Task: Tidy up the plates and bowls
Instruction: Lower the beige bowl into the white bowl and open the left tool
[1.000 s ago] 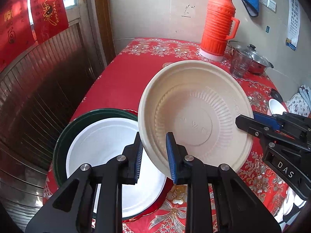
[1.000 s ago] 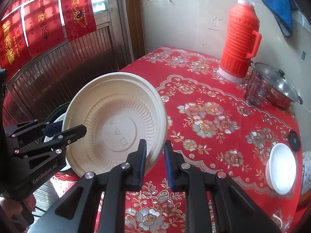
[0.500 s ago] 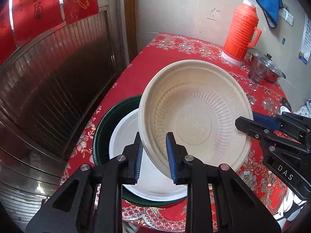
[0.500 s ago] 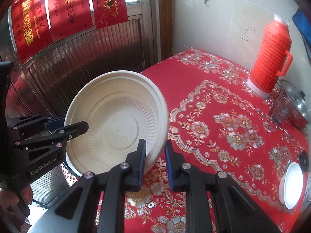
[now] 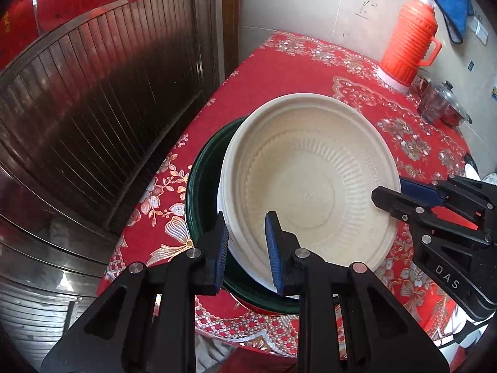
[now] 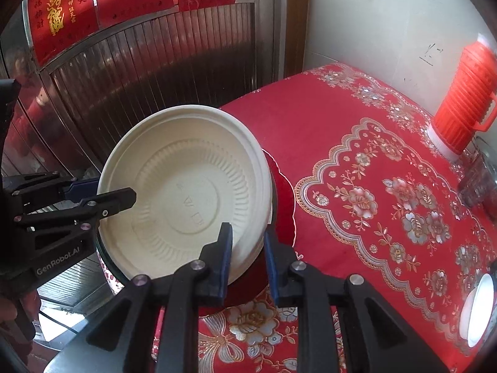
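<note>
a cream ribbed bowl [image 5: 310,186] is held tilted above a green-rimmed plate [image 5: 202,192] on a red floral tablecloth [image 5: 295,71], its rim pinched by the left gripper [image 5: 247,248] and the right gripper [image 5: 391,197].

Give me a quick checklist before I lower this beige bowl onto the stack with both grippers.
1. Left gripper clamped on the beige bowl rim: ok, a finger on each side of the rim.
2. Right gripper clamped on the opposite rim: ok.
3. Bowl over the green plate: ok, it overlaps the plate and the white plate in it, though not clearly centred.
4. Bowl level: not ok, it is tilted.
5. Bowl touching the stack yet: cannot tell.
6. Orange thermos and lidded pot out of the path: ok, both at the table's far end.
</note>
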